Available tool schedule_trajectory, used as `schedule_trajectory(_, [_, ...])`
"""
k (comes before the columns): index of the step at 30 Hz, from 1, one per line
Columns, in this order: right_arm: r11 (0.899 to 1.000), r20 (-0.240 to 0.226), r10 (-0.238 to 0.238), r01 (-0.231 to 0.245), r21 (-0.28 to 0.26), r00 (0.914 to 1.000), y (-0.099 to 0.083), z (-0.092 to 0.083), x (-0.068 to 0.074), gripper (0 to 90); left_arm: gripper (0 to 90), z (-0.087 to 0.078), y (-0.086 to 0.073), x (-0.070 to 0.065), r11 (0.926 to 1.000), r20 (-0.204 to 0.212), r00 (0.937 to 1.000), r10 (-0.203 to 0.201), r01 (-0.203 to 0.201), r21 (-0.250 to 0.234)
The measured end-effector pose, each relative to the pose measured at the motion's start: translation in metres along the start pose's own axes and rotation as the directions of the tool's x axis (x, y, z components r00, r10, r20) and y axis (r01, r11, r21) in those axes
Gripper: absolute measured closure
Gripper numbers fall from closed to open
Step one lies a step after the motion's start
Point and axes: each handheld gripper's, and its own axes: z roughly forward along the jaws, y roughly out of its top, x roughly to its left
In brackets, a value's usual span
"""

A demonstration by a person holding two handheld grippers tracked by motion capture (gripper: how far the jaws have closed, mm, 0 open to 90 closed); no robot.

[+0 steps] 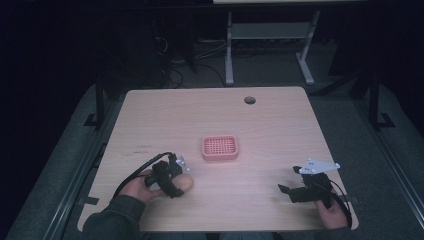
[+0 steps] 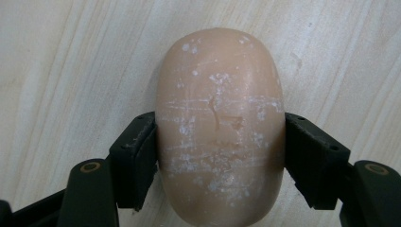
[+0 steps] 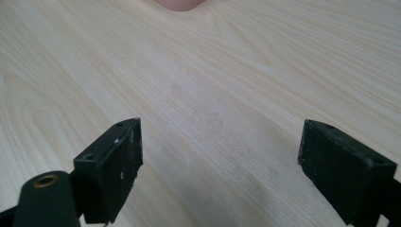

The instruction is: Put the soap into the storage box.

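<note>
We see the left claw (image 2: 220, 156) clamped across the middle of a tan oval soap bar (image 2: 220, 125), its two black pads pressed against the bar's long sides. The bar lies flat on the pale wood counter (image 1: 260, 120), near the front left corner; in the left gripper view its long axis runs straight away from the claw, rounded end pointing forward. Just beyond it, near the middle of the counter, sits a pink slotted soap dish (image 1: 219, 148). At the front right, the right claw (image 3: 220, 165) holds nothing, its jaws spread wide over bare wood.
</note>
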Motion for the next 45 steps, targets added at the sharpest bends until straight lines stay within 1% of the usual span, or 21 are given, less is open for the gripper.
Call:
schedule_trajectory(5, [1.0,-0.002,0.003,-0.003,0.0,1.0,0.0,0.0,0.0,14.1,32.2,0.0,0.0,0.0,1.0,0.002,1.0,-0.001,0.001,-0.005])
schedule_trajectory(6, [1.0,-0.001,0.0,0.0,-0.001,1.0,0.0,0.0,0.0,14.1,32.2,-0.002,0.0,0.0,0.9999,0.004,1.0,0.0,0.0,-0.015])
schedule_trajectory(7, [1.0,-0.001,0.0,0.0,-0.001,1.0,0.0,0.0,0.0,14.1,32.2,-0.002,0.0,0.0,0.9999,0.004,1.0,0.0,0.0,-0.015])
schedule_trajectory(9, [1.0,0.0,0.0,0.0,-0.001,1.0,0.0,0.0,0.0,14.1,32.2,-0.004,-0.001,0.0,0.9994,0.009,1.0,0.0,0.0,-0.035])
schedule_trajectory(13, [1.0,0.0,0.003,-0.003,0.001,1.0,0.0,0.0,0.0,14.1,32.2,-0.006,-0.001,0.0,0.9993,0.02,0.9998,0.001,0.0,-0.037])
schedule_trajectory(17, [1.0,0.001,-0.001,0.001,-0.001,1.0,0.0,0.0,0.0,14.1,32.2,-0.007,0.0,0.0,0.9992,0.014,0.9999,0.004,-0.003,-0.04])
schedule_trajectory(25, [1.0,0.003,0.003,-0.003,0.0,1.0,0.0,0.0,0.0,14.1,32.2,-0.014,0.006,0.001,0.9991,0.008,0.9999,0.012,-0.012,-0.041])
schedule_trajectory(29, [1.0,0.005,0.003,-0.003,0.0,1.0,0.0,0.0,0.0,14.1,32.2,-0.015,0.008,0.002,0.9987,0.014,0.9998,0.013,-0.012,-0.049])
schedule_trajectory(34, [1.0,0.006,0.002,-0.002,0.003,1.0,0.0,0.0,0.0,14.1,32.2,-0.016,0.011,0.003,0.9988,0.012,0.9997,0.022,-0.021,-0.043])
schedule_trajectory(35, [1.0,0.006,0.0,0.0,0.003,1.0,0.0,0.0,0.001,14.1,32.2,-0.017,0.012,0.002,0.9986,0.01,0.9997,0.022,-0.022,-0.049])
schedule_trajectory(39, [1.0,0.006,0.002,-0.002,0.003,1.0,0.0,0.0,0.0,14.1,32.2,-0.019,0.016,0.003,0.9985,0.011,0.9994,0.033,-0.032,-0.045])
schedule_trajectory(43, [1.0,0.005,0.003,-0.003,0.003,1.0,0.0,0.0,0.0,14.1,32.2,-0.021,0.022,0.004,0.9976,0.014,0.9992,0.037,-0.036,-0.059])
schedule_trajectory(45, [1.0,0.005,0.001,-0.001,0.002,1.0,0.0,0.0,0.0,14.1,32.2,-0.022,0.024,0.005,0.9977,0.016,0.9989,0.044,-0.043,-0.052])
